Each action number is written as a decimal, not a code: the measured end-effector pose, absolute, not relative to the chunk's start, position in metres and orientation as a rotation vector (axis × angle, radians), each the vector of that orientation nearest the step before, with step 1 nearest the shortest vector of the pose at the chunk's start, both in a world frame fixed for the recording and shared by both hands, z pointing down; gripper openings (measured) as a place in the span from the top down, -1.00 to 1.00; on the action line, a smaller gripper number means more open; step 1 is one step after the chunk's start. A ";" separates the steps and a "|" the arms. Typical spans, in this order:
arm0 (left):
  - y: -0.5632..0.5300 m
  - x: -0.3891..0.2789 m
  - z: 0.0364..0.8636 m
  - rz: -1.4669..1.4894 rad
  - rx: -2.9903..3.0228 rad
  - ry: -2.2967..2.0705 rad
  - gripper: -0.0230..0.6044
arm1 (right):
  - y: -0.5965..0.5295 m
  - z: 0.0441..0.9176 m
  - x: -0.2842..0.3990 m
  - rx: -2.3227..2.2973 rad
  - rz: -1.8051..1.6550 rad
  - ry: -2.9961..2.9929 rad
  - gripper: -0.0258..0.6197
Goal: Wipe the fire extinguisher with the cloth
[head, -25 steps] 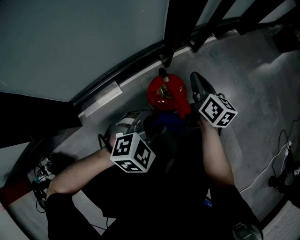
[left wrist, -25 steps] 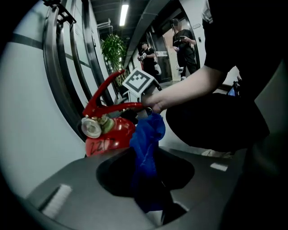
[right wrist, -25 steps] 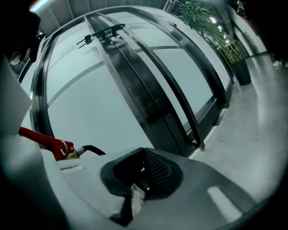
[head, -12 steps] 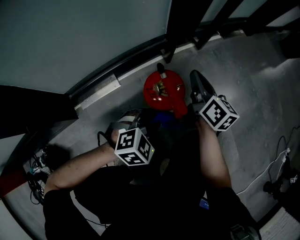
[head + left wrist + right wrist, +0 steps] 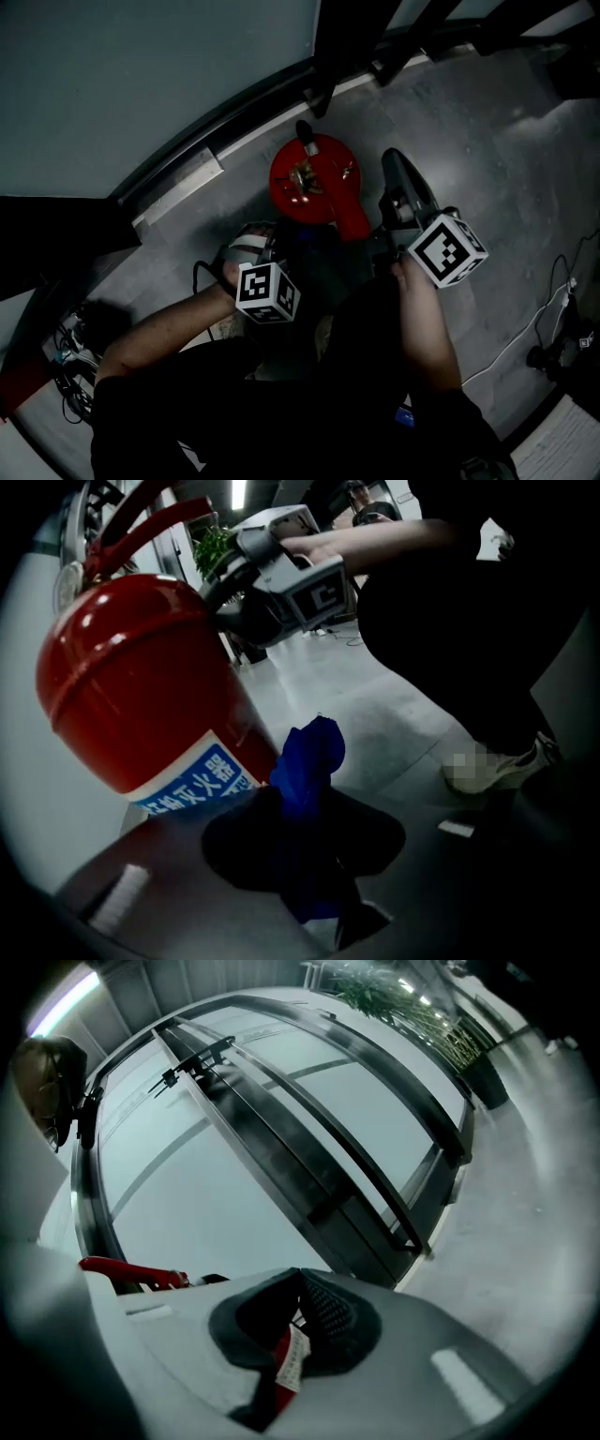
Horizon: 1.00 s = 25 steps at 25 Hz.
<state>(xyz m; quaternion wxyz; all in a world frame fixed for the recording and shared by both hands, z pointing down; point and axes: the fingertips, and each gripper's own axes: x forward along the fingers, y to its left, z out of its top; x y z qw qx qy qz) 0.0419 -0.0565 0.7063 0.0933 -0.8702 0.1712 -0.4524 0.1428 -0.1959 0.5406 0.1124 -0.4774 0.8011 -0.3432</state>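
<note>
A red fire extinguisher (image 5: 307, 178) stands on the grey floor by the glass wall. In the left gripper view its red body (image 5: 141, 677) with a blue label (image 5: 202, 780) fills the left side. My left gripper (image 5: 305, 846) is shut on a blue cloth (image 5: 307, 761), which sticks up beside the label; whether it touches the extinguisher I cannot tell. My right gripper (image 5: 298, 1321) is shut on a red part of the extinguisher's handle that carries a white tag (image 5: 292, 1358). The red lever (image 5: 131, 1272) shows to its left. Both marker cubes (image 5: 267, 292) (image 5: 448, 248) sit below the extinguisher.
A dark-framed glass wall (image 5: 169, 84) and its floor rail (image 5: 187, 178) run behind the extinguisher. Cables lie at the lower left (image 5: 70, 347) and a white cord at the right (image 5: 534, 328). A person's shoe (image 5: 497, 766) rests on the floor. Plants (image 5: 412, 1007) stand further off.
In the head view the extinguisher's top has shifted left and the right gripper's cube has moved down and right. The left cube has barely moved. Both grips look unchanged.
</note>
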 end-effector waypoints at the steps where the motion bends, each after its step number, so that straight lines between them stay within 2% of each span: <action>1: -0.056 0.042 0.713 -1.346 -2.571 0.501 0.54 | -0.193 0.537 0.142 -1.404 -0.994 2.365 0.91; 11: -0.056 0.030 0.776 -1.458 -2.653 0.490 0.53 | -0.172 0.536 0.181 -1.623 -0.900 2.381 0.91; 25: -0.066 0.021 0.841 -1.696 -2.796 0.519 0.53 | -0.163 0.530 0.197 -1.735 -0.833 2.378 0.91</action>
